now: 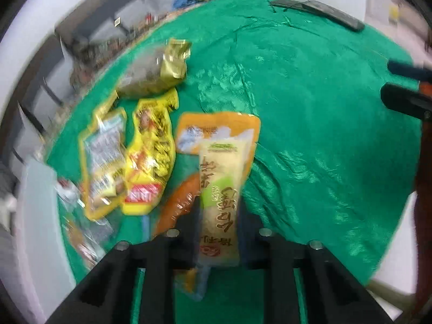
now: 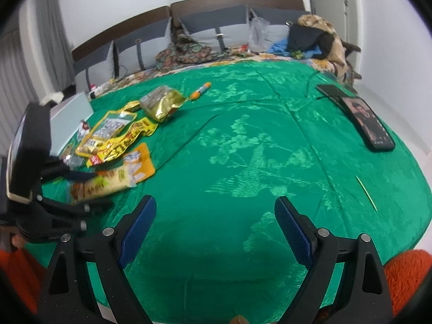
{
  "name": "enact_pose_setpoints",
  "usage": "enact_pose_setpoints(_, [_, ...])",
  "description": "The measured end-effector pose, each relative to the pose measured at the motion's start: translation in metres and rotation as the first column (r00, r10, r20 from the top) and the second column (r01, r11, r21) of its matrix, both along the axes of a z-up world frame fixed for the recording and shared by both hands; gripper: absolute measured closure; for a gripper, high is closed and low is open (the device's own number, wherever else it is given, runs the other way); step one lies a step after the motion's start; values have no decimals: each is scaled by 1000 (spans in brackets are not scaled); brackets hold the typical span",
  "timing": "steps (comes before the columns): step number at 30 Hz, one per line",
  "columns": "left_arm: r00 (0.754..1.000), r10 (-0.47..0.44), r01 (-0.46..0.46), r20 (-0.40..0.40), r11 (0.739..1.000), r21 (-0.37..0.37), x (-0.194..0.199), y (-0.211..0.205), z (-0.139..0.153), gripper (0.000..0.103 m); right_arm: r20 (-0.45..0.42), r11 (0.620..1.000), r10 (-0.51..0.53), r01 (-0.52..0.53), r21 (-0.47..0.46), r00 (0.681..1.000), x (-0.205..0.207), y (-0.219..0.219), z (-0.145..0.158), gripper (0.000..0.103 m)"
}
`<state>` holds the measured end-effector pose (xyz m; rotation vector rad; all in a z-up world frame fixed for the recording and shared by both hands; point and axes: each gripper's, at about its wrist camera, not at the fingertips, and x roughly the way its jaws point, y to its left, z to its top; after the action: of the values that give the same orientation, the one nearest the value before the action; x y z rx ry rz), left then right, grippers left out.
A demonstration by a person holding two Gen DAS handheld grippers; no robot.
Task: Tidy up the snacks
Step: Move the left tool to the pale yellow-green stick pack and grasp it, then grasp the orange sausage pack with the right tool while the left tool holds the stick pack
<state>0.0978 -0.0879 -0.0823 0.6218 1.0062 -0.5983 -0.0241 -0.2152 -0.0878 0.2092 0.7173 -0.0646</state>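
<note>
Snacks lie bunched near the left edge of a bed spread with a green cloth (image 2: 243,140), and one of them is off the pile: a long beige packet (image 1: 220,202) with printed lettering is clamped between the jaws of the left hand-held gripper (image 1: 218,232), its far end reaching out over an orange-and-white pouch (image 1: 216,128). In the right wrist view the same beige packet (image 2: 105,185) sits in the left hand-held gripper (image 2: 81,186) just beside the orange-and-white pouch (image 2: 140,162); whether it touches the cloth cannot be told.

Beyond it, a yellow packet with dark print (image 1: 151,148) lies beside a yellow-edged packet with a pale label (image 1: 104,159), and further toward the head of the bed is a gold foil bag (image 1: 159,73). An orange-tipped tube (image 2: 199,90) lies alone past the gold bag. A pale flat box (image 2: 71,116) rests at the left edge of the bed.

The right hand-held gripper (image 2: 216,226) hangs over bare green cloth near the foot of the bed, its blue-padded jaws spread wide with nothing between them. An orange sleeve (image 2: 405,278) shows behind it. A dark phone (image 2: 370,124) lies near the right edge of the bed, and a thin yellow-green stick (image 2: 365,193) lies nearer the foot on that side.
</note>
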Motion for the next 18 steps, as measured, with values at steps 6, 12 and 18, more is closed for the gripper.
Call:
enact_pose_setpoints(6, [956, 277, -291, -95, 929, -227, -6, 70, 25, 82, -17, 997, -51, 52, 64, 999, 0, -16, -2, 11])
enact_pose_setpoints(12, [832, 540, -553, -129, 784, -283, -26, 158, 26, 82, -80, 986, 20, -6, 169, 997, 6, -10, -11, 11])
enact_pose_setpoints(18, [737, 672, -658, -67, 692, -298, -41, 194, 17, 82, -262, 871, 247, -96, 482, 933, 72, 68, -25, 11])
